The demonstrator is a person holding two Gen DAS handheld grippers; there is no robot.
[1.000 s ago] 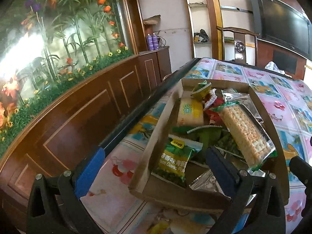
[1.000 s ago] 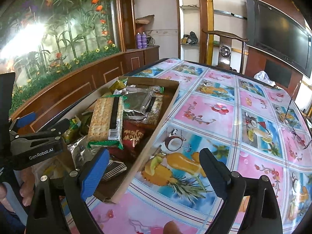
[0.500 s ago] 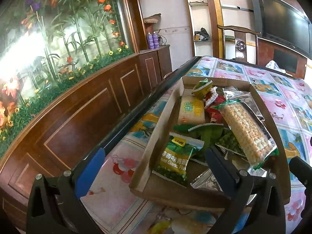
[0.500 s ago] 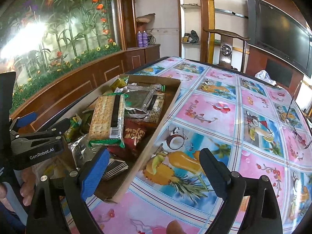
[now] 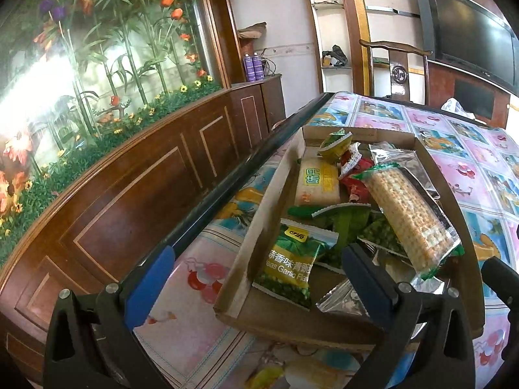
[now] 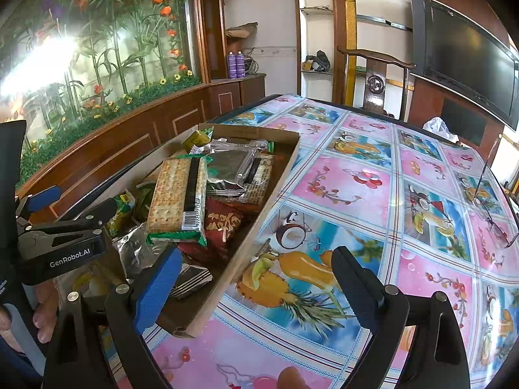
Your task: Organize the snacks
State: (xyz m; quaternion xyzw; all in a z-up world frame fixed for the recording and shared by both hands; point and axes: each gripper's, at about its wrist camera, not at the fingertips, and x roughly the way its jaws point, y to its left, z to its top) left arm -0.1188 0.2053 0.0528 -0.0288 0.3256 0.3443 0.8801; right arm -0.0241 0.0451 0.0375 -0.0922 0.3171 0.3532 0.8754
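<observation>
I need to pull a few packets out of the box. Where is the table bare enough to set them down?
Bare tablecloth lies right of the box, stretching to the glasses and the white bag at the far edge. A narrow strip runs between the box's left wall and the table edge. The box itself is crowded, the cracker pack lying atop the pile.

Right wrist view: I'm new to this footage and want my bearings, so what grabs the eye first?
A shallow cardboard box heaped with snack packets sits at the table's left edge, a long cracker pack lying on top. Right of it spreads the bright fruit-print tablecloth. Both grippers, left and right, are open.
</observation>
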